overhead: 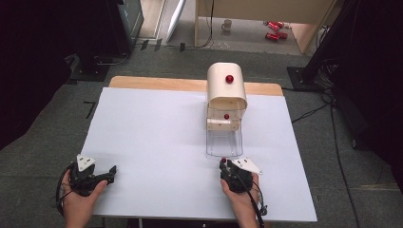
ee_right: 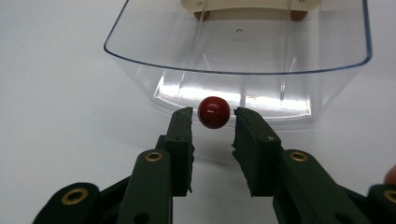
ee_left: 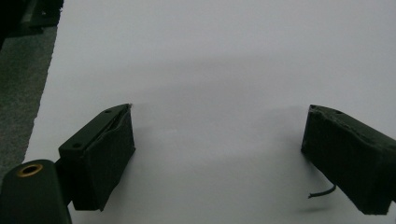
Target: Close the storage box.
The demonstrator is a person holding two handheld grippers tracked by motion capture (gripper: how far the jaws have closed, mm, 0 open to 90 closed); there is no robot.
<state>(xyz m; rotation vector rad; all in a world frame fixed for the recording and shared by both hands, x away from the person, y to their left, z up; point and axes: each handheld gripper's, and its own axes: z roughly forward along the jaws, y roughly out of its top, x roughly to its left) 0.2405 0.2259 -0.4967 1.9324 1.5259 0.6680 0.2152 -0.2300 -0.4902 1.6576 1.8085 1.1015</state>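
The right gripper (ee_right: 212, 122), held level, points at the clear drawer (ee_right: 238, 60), jaws narrowly parted around its red knob (ee_right: 214, 112). Well left of the drawer (overhead: 224, 137), the left gripper (overhead: 112, 172) gapes wide, empty.

**Left gripper view: jaws spread over white surface**

The left gripper (ee_left: 217, 154) has its two black padded jaws set wide apart, with nothing between them. One jaw rises at lower left, the other at lower right. A brass-ringed hole (ee_left: 29, 170) sits in the black body at the bottom left corner. A short dark wire end (ee_left: 322, 192) curls just beside the right-hand jaw. Beneath lies the white table surface (ee_left: 224, 60); grey carpet (ee_left: 21, 84) borders its left edge.
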